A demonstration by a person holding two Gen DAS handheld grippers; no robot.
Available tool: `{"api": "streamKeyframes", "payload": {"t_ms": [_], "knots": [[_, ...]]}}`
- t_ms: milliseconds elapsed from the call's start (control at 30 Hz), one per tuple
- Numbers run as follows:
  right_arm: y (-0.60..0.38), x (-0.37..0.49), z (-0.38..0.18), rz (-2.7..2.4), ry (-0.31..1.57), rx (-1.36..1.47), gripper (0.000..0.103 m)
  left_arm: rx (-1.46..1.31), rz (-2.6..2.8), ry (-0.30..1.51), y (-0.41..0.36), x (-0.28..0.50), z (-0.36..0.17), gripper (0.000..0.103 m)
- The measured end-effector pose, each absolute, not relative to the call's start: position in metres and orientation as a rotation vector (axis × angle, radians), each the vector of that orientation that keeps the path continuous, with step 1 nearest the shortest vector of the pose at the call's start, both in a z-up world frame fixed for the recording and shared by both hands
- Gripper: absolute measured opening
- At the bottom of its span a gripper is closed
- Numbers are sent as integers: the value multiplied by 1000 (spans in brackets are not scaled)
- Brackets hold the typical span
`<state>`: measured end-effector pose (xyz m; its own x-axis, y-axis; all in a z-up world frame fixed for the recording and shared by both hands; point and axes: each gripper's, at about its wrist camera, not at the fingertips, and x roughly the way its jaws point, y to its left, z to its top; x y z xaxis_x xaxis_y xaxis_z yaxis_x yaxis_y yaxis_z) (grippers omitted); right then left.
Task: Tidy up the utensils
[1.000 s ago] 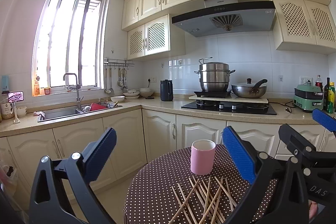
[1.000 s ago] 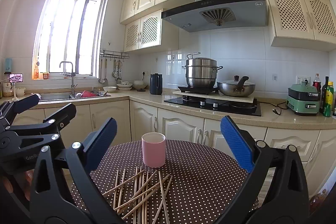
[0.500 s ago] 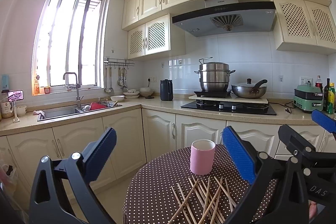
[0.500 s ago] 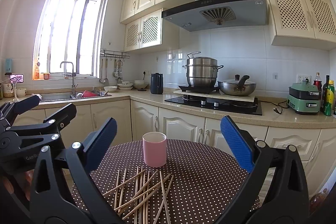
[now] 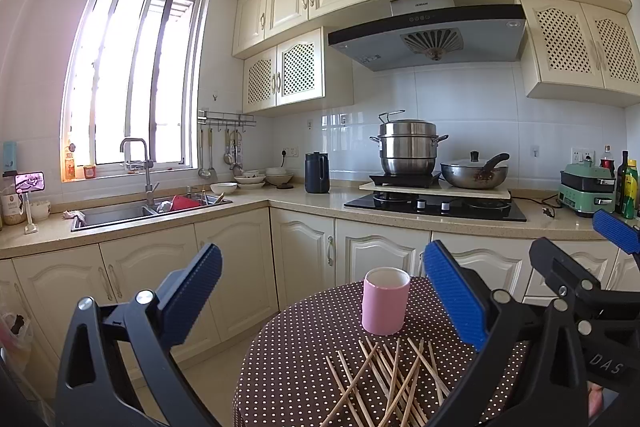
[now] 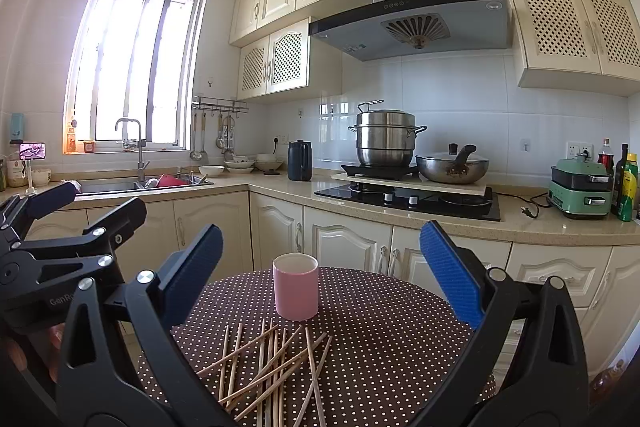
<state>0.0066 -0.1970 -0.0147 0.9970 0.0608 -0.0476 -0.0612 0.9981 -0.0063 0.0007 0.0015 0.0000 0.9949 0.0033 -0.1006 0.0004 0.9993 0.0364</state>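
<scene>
On the round dotted surface (image 6: pixel 380 355): one pink cup (image 6: pixel 296 286), upright, mouth open, likely the intended holder. Chopsticks (image 6: pixel 268 367), wooden, loose crossed heap just in front of the cup, none inside it. Left tool (image 5: pixel 320 291) and right tool (image 6: pixel 320 267): both held above the near edge, jaws spread wide, empty, probably poised for a first pick. Near ends of the sticks cut off by the frame; count uncertain.

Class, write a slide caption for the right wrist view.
Open right gripper above scattered chopsticks and pink cup.
</scene>
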Motion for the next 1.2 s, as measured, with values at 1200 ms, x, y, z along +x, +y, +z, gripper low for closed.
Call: {"api": "streamKeyframes", "payload": {"t_ms": [1200], "knots": [[-200, 17, -23, 68, 85, 6, 97, 36, 2, 132, -1, 12, -8, 99]]}}
